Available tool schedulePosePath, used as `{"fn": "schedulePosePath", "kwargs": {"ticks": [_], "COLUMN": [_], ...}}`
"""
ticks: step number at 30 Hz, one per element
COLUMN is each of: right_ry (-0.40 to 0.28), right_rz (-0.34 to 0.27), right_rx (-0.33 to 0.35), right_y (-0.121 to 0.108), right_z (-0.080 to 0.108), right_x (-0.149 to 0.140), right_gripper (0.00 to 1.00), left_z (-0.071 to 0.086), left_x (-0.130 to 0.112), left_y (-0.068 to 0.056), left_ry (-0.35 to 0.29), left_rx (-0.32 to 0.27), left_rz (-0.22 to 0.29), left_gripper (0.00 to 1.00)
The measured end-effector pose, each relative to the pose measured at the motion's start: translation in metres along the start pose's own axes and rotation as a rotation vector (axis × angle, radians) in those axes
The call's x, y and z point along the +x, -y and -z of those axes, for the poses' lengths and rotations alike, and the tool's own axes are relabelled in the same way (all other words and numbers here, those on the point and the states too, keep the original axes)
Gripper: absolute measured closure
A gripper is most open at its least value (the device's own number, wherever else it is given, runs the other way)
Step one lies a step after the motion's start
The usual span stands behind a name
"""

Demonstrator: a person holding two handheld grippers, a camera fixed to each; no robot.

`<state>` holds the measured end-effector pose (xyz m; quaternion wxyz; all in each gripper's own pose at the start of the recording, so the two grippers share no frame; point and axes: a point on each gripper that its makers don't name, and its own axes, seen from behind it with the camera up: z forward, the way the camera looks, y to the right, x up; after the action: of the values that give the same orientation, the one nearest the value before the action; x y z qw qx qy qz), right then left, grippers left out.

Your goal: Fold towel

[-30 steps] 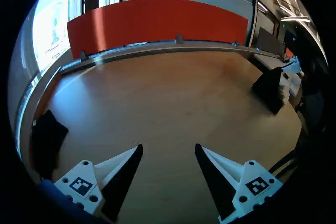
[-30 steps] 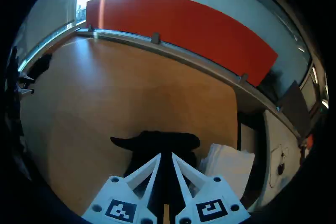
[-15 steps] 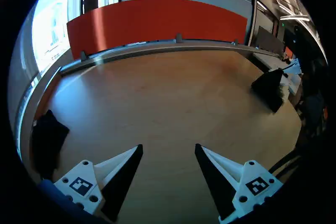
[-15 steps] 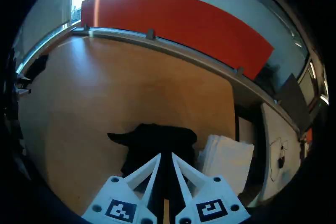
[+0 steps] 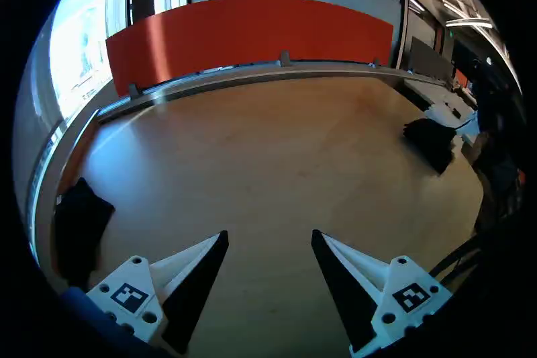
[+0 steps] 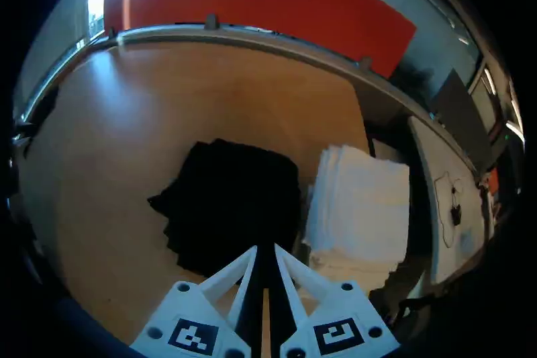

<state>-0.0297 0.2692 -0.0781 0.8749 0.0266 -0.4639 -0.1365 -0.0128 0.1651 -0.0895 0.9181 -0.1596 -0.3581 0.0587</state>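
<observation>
Left gripper [image 5: 269, 233] fingers spread wide over table [image 5: 268, 143]. Right gripper [image 6: 265, 248] fingers pressed together at black towel [image 6: 228, 203], pinch unclear. White stack [image 6: 359, 203] just beside.

In the right gripper view the tips of the right gripper [image 6: 265, 248] cover the near edge of the black towel [image 6: 228, 197]; I cannot tell if they pinch the cloth or only stand over it; the white stack [image 6: 359, 203] beside it loses its lower part in shadow. In the left gripper view a dark cloth [image 5: 79, 224] is cut off at the left edge; at far right a dark shape [image 5: 500, 170] is too dim for me to name.
</observation>
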Motion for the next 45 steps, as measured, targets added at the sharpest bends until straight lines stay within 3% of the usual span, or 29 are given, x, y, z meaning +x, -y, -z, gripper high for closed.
{"fn": "schedulePosePath", "kwargs": {"ticks": [8, 27, 36, 45], "right_ry": [0.04, 0.122, 0.129, 0.062], "right_rz": [-0.071, -0.125, -0.123, -0.118], "right_rx": [-0.014, -0.03, -0.044, -0.079], "right_y": [-0.009, -0.006, -0.005, -0.009], "right_z": [-0.017, -0.044, -0.047, -0.031], "right_x": [-0.024, -0.058, -0.061, -0.051], "right_gripper": [0.97, 0.97, 0.97, 0.89], "left_z": [0.005, 0.008, 0.008, 0.01], "left_x": [-0.004, -0.007, -0.009, -0.006], "left_y": [0.007, 0.011, 0.013, 0.018], "left_ry": [0.006, 0.012, 0.018, 0.012], "left_rx": [0.018, 0.034, 0.036, 0.039], "left_rz": [-0.007, -0.01, -0.012, -0.006], "left_gripper": [0.08, 0.08, 0.08, 0.08]}}
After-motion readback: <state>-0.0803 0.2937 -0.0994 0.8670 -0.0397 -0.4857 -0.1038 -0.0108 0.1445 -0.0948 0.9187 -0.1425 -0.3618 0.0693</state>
